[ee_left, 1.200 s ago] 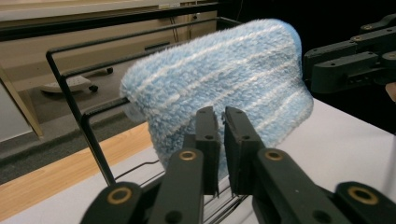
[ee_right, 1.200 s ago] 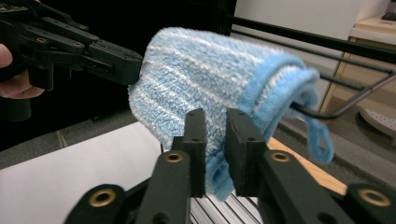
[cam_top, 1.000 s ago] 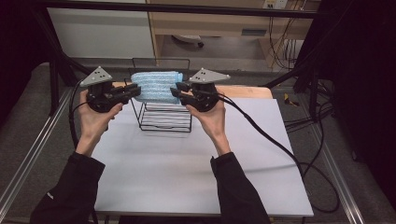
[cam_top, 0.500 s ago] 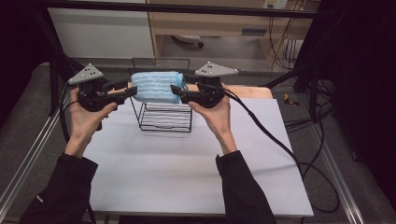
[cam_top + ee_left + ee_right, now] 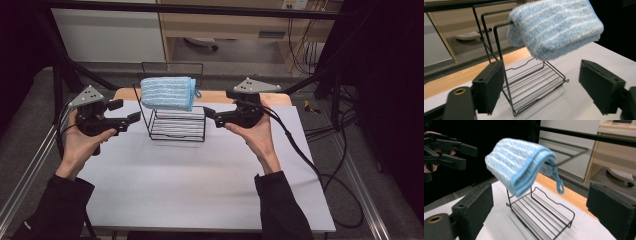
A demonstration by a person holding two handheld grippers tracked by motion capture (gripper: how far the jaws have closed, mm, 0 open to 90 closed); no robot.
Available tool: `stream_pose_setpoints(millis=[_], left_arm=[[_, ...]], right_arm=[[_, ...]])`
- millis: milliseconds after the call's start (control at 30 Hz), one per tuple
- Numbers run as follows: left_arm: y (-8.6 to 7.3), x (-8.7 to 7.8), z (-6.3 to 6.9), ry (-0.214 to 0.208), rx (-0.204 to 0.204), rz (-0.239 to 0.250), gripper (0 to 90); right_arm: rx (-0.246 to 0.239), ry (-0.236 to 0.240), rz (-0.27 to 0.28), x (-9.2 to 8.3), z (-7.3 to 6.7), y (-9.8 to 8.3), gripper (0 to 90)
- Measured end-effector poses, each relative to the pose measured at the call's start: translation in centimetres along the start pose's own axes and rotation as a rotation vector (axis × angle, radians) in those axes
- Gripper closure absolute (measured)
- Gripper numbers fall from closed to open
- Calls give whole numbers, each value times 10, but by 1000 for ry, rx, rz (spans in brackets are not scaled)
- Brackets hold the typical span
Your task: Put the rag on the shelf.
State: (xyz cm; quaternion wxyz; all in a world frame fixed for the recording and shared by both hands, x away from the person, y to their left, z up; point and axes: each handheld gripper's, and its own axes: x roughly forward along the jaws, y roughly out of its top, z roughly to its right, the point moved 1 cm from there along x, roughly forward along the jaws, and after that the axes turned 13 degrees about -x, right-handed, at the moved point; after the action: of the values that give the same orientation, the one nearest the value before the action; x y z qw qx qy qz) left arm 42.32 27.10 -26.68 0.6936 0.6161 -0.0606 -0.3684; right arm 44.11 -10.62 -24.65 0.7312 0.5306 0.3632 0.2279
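We see the blue striped cloth (image 5: 167,93) draped folded over the top rail of the wire rack (image 5: 178,127) at the counter's (image 5: 200,180) twelve o'clock. Our left gripper (image 5: 134,119) at nine and right gripper (image 5: 209,113) at three have just been opening, empty. The cloth looks light and floppy; its bound edge or loop (image 5: 559,185) seems best to pinch.

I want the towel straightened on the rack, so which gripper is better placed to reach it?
Probably the right gripper: open, level with the wire rack, and near the blue towel and its loop. The left gripper sits lower, slightly farther off.
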Motion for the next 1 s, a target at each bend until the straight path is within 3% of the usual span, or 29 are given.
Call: stream_pose_setpoints(millis=[333, 500, 633, 667, 733, 767, 800, 1000], left_arm=[[-35, 3, -5, 14, -7, -13, 94], [-58, 5, -6, -2, -17, -30, 83], [-81, 9, -8, 5, -4, -61, 84], [-86, 11, -8, 5, -9, -64, 85], [-97, 14, -10, 6, -14, -78, 87], [-101, 16, -11, 6, -12, -83, 87], [-106, 17, -11, 6, -8, -92, 87], [-134, 24, -15, -5, -8, -121, 100]], right_arm=[[41, -2, -28, -28, 8, -37, 10], [53, -8, -75, -39, 11, -69, 6], [81, -5, -95, -48, 11, -96, 6], [92, 0, -111, -52, 10, -110, 6], [94, 4, -118, -53, 10, -116, 6], [101, 8, -135, -55, 9, -129, 6], [101, 8, -135, -55, 9, -129, 6], [130, 9, -169, -65, 7, -168, 6]])
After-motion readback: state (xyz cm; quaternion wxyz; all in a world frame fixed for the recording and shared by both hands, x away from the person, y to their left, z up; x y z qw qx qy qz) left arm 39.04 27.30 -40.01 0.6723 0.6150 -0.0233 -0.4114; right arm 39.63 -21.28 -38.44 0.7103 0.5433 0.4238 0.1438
